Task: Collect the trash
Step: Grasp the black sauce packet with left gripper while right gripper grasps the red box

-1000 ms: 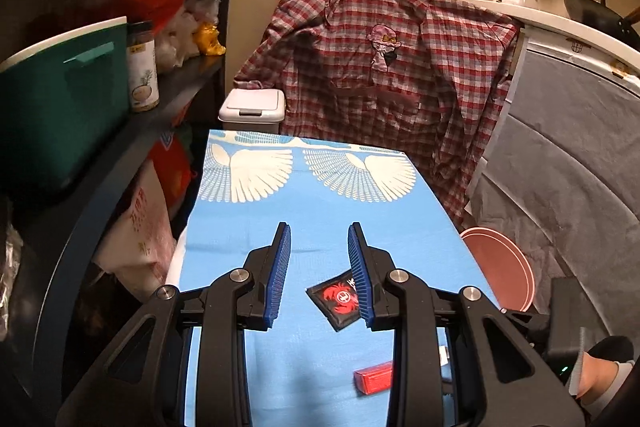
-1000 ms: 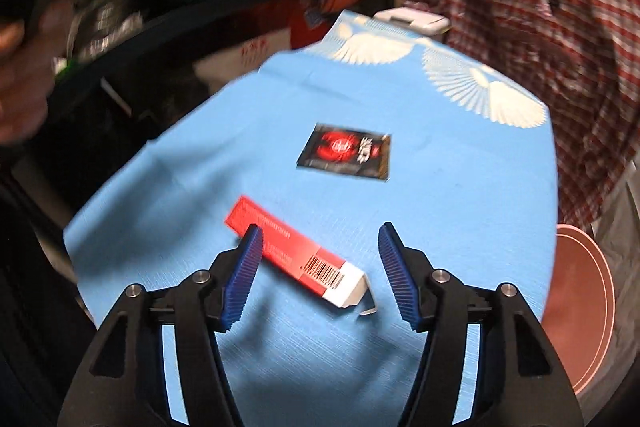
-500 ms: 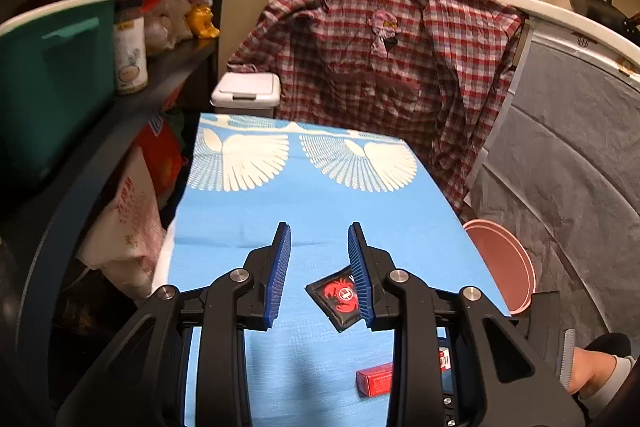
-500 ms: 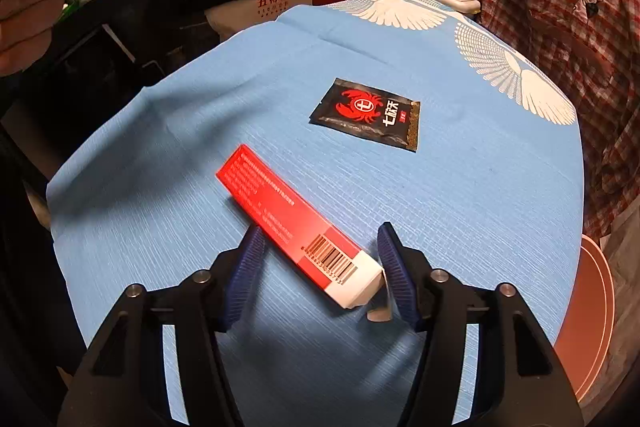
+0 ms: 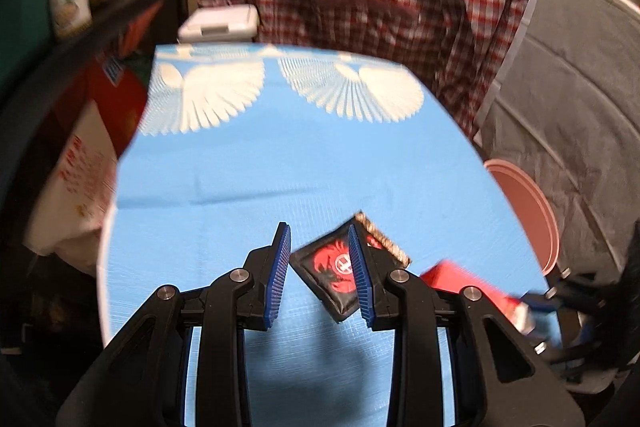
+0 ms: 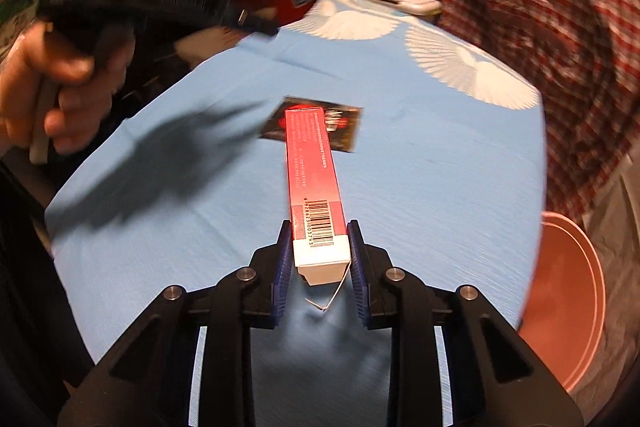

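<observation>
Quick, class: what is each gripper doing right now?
Left gripper: open, jaws opening, black sachet partly between them, not gripped.
Right gripper: jaws closing on the red carton.

Right gripper (image 6: pixel 318 259) jaws closing; left gripper (image 5: pixel 320 277) jaws opening.

Each gripper, the left gripper (image 5: pixel 319 277) and the right gripper (image 6: pixel 319 271), had matte black angular linkage arms with triangular cut-outs. Round silver screws (image 6: pixel 247 273) marked the pivots. The fingers carried ribbed blue pads (image 5: pixel 278 277) on their inner faces.
</observation>
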Available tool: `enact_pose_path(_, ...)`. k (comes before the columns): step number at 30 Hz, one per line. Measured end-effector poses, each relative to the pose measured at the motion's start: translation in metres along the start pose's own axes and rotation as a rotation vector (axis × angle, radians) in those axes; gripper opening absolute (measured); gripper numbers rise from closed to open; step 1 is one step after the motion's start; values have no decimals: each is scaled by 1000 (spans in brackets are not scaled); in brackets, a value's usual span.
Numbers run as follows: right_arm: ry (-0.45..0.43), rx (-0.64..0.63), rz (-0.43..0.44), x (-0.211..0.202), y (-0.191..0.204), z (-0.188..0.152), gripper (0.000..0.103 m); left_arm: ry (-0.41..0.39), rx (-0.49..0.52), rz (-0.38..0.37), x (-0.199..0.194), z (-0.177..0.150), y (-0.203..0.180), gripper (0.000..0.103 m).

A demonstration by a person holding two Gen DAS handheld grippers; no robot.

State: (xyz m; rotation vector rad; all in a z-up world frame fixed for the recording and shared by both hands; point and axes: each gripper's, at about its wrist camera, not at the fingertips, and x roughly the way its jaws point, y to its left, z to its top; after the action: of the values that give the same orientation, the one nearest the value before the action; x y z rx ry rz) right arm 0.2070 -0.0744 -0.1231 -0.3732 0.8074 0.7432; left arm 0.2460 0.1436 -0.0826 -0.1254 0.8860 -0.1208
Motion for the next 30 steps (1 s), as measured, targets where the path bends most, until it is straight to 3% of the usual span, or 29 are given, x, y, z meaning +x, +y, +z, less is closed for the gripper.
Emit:
enact_pose_path(2, 4, 48, -32, 0, -13, -1, 27, 45, 6, -10, 16, -3, -5, 54)
enact_pose_path(6, 36, 128, -98, 5, -33, -5, 27, 114, 11, -10, 43, -9, -13, 67)
enact_pose_path(8, 44, 156, -98, 7, -38, -8, 27, 143, 6, -2, 54, -10, -16, 82)
enact_pose_path(15, 65, 168, -87, 11, -42, -11, 27, 231, 56, 24, 85, -18, -32, 89)
enact_pose_path(21, 68, 180, -76, 13, -44, -10, 27, 220, 82, 59, 89, -18, -37, 84)
enact_pose_path(30, 55, 190, -74, 10, -46, -8, 27, 190, 113, 69, 78, -14, -37, 39)
